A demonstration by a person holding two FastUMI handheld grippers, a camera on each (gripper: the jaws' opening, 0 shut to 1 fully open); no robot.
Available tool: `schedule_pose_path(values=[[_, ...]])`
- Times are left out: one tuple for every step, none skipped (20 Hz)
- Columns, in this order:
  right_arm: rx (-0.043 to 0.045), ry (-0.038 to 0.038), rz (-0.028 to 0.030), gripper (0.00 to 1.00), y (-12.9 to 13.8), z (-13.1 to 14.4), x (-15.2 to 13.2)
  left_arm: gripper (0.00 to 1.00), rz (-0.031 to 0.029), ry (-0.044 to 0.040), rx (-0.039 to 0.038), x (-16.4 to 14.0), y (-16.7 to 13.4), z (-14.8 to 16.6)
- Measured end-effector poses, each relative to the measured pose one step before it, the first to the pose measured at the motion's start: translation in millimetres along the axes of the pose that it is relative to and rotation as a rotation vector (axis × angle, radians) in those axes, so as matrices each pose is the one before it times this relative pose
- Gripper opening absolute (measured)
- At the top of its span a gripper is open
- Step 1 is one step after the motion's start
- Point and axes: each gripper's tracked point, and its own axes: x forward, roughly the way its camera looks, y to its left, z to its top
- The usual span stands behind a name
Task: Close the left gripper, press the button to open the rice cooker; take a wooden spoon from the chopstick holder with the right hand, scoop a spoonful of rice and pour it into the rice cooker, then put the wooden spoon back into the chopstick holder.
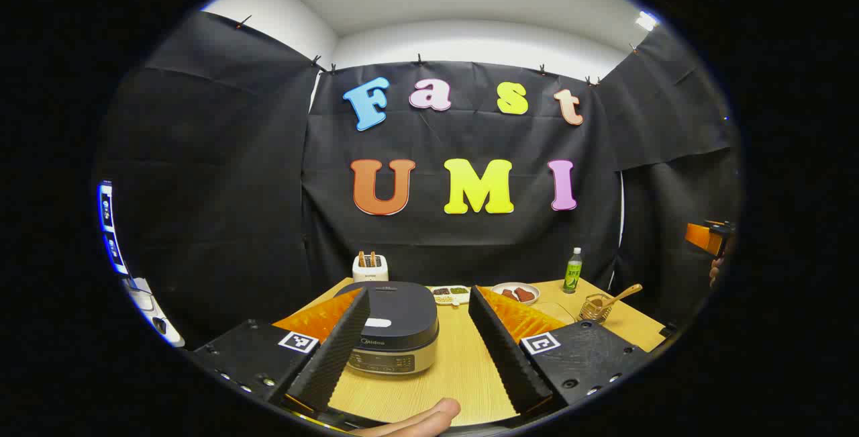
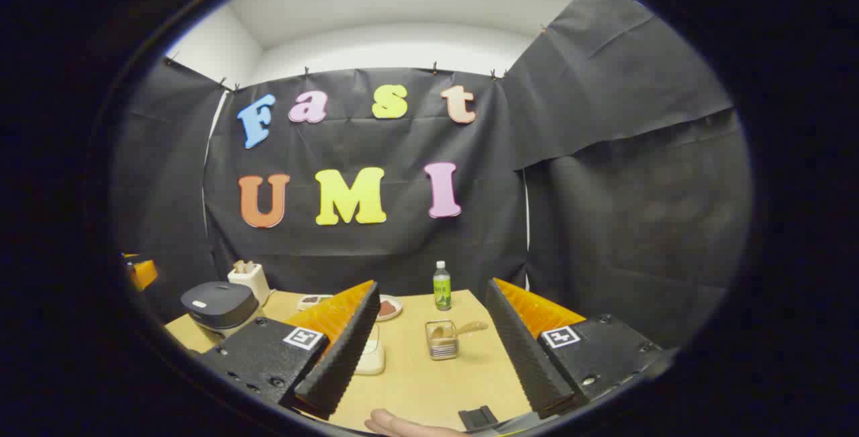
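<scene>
1. Rice cooker (image 1: 396, 329): left side hidden behind a finger of the left gripper (image 1: 419, 350).
2. Rice bowl (image 2: 371, 356): mostly hidden behind a finger of the right gripper (image 2: 429, 356).
3. Plate (image 1: 515, 293): contents too small to identify.

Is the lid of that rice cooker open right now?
No, the rice cooker has its dark lid lying flat and shut on the table.
</scene>
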Motion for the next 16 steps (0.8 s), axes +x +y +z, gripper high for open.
schedule_pose_path(values=[[-0.01091,-0.00024,-0.00743,1.00,-1.89,-0.79,0.33,0.94,-0.00399,0.00158,0.00135,-0.70,-1.53,-3.16],[-0.00506,0.00173,0.00223,1.00,1.38,-2.07,0.65,0.94,-0.00074,-0.00345,0.00071,0.24,0.01,0.50],[0.00287,0.00442,0.00800,1.00,2.95,-0.92,-0.12,0.94,0.00003,0.00248,0.00397,0.64,0.07,-1.25],[0.00542,0.00166,0.01743,1.00,4.07,-1.90,-0.95,0.94,0.00082,0.00509,0.00516,0.50,-0.22,-3.22],[-0.00086,0.00645,0.01433,1.00,4.18,-1.57,0.31,0.94,0.00500,0.00240,0.00287,-0.01,0.91,-1.41],[-0.00385,0.00474,-0.00050,1.00,-2.30,-3.31,1.49,0.94,0.00488,0.00499,-0.00148,1.00,1.62,-0.96],[-0.00902,-0.00191,-0.00079,1.00,-1.59,-0.26,0.55,0.94,-0.00123,0.00474,-0.00501,0.43,-0.09,-2.53],[-0.00891,-0.00207,-0.00054,1.00,0.95,0.08,-0.45,0.94,-0.00358,-0.00072,-0.00676,0.08,-0.22,1.24],[-0.00505,-0.00113,-0.00087,1.00,0.10,-0.03,-0.44,0.94,-0.00596,0.00005,-0.00596,-0.77,-0.52,-0.16],[-0.00154,-0.00240,0.00139,1.00,0.90,0.14,-1.07,0.94,-0.00588,0.00003,-0.00630,0.70,0.29,-0.19],[0.00193,-0.00200,0.00290,1.00,1.30,0.22,-0.99,0.94,-0.01597,0.00204,-0.00849,0.48,-3.65,-0.28],[0.00305,0.00188,0.00152,1.00,0.34,-2.27,-1.48,0.94,-0.01743,0.00825,-0.00462,-0.58,-4.39,-1.70],[0.00285,-0.00072,0.00401,1.00,1.85,-0.59,-1.49,0.94,-0.00811,0.00308,0.00239,0.53,-0.89,-0.71],[0.00160,-0.00072,0.00493,1.00,1.40,-1.21,-1.17,0.95,-0.00065,0.00007,0.00864,-0.06,1.90,0.04],[0.00080,-0.00140,0.00341,1.00,0.90,-0.26,-0.98,0.94,0.00619,0.00104,0.01203,0.56,2.64,-0.03],[0.00291,-0.00128,-0.00080,1.00,-0.76,-1.62,-0.51,0.95,0.00710,0.00256,0.00907,0.66,1.49,-1.19]])
